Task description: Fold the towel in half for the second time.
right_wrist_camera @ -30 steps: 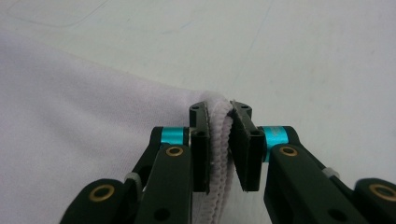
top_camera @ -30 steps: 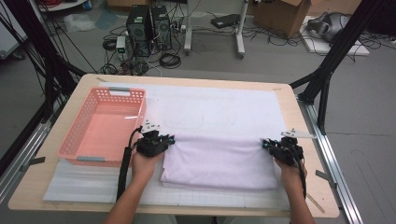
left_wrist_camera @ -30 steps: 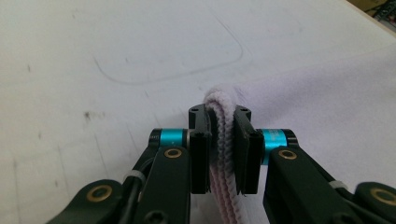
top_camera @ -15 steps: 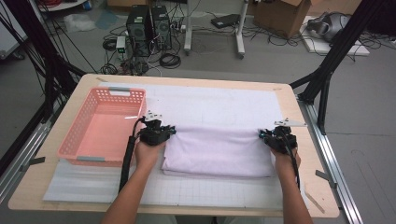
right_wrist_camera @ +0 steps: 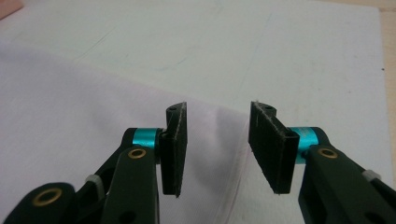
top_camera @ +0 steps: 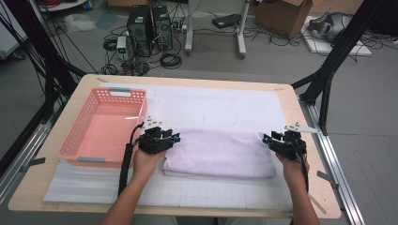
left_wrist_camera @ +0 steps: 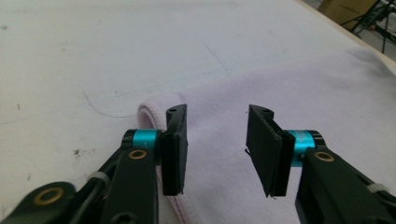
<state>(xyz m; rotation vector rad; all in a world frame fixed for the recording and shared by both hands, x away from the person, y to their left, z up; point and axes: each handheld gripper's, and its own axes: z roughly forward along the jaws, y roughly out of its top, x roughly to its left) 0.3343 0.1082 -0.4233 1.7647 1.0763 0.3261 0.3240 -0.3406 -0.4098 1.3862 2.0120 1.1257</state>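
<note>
Pink basket point(top_camera: 101, 129) on table point(top_camera: 300, 117); computer towers point(top_camera: 149, 23) beyond.

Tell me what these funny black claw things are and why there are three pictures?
A person holds a grabbing tool in each hand: the left tool and the right tool. The top picture comes from a camera above the table. The other two come from little cameras riding on each tool, looking along its two black jaws. On the table lie a white mat, a folded pale purple towel and a pink basket. Both tools are open, one at each end of the towel, holding nothing.
</note>
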